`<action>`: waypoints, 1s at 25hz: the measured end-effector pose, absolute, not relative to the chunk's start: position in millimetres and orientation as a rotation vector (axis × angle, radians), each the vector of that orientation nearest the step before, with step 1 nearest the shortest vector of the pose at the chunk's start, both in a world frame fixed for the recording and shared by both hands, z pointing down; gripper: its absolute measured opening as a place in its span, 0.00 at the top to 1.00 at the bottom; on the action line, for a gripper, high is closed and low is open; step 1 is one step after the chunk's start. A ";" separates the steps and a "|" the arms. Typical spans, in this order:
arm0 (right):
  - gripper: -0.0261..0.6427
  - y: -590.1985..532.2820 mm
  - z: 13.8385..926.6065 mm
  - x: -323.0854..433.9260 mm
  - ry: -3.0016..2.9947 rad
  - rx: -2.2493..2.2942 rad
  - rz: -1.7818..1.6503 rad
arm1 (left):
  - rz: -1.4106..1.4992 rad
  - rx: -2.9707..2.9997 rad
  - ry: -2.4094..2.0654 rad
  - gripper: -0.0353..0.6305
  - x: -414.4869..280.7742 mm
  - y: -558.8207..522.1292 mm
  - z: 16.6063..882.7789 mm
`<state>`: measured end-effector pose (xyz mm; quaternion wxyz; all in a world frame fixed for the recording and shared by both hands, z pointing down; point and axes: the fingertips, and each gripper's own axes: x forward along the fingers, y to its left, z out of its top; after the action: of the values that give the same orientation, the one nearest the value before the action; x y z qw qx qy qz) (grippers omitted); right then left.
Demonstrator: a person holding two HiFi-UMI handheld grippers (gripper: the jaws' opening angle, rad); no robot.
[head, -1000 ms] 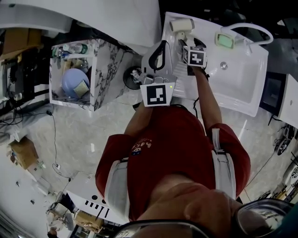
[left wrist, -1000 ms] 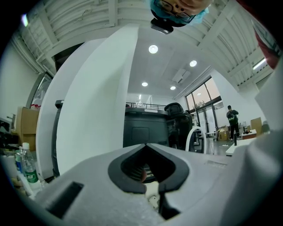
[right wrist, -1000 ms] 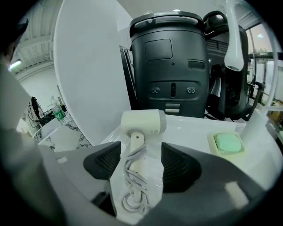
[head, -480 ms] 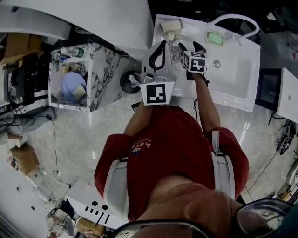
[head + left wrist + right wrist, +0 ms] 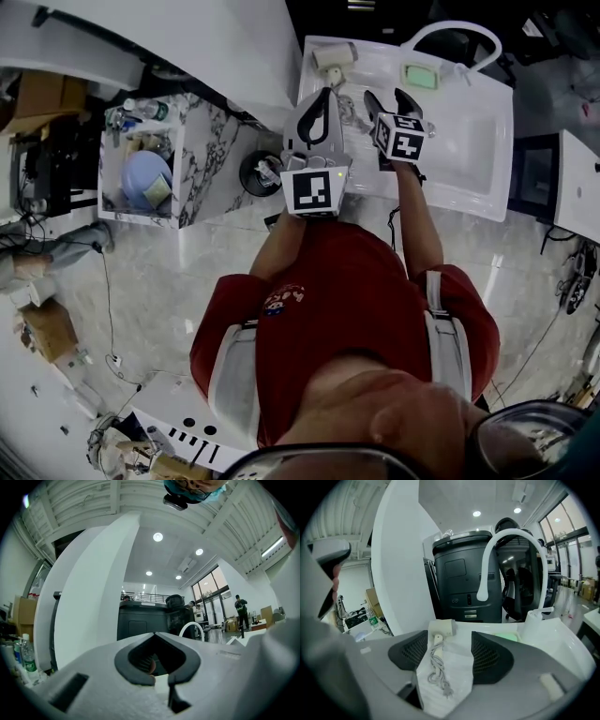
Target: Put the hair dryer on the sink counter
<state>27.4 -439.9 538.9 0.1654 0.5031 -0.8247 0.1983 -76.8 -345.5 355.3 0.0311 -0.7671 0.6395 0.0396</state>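
Observation:
The cream hair dryer (image 5: 333,58) lies on the white sink counter (image 5: 370,173) at its far left corner, its cord (image 5: 350,108) trailing toward me. In the right gripper view the hair dryer (image 5: 440,627) rests ahead of the jaws, and the cord (image 5: 437,667) lies on the counter below the gap. My right gripper (image 5: 391,97) (image 5: 450,653) is open, short of the dryer and holding nothing. My left gripper (image 5: 322,94) (image 5: 161,677) is shut and empty. It hovers at the counter's left side and points up into the room.
The sink basin (image 5: 469,150) lies to the right, with a white arched faucet (image 5: 450,33) (image 5: 511,538) and green soap (image 5: 421,75) (image 5: 504,637) behind it. A marble shelf unit (image 5: 211,141) with a blue bowl (image 5: 145,178) stands left. A white wall panel (image 5: 401,573) rises left of the counter.
My right gripper has drawn back from the hair dryer, which stays on the counter. The gap between them has widened. The left gripper has barely moved.

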 end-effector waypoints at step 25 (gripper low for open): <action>0.53 -358.4 407.5 97.1 -2.558 1.701 0.211 | 0.118 -2.365 1.950 0.94 -37.3 -299.4 350.2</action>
<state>97.1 -358.4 407.5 0.0312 0.5522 -0.8303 0.0683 -37.3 -299.4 350.2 0.0371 -0.7704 0.6354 0.0383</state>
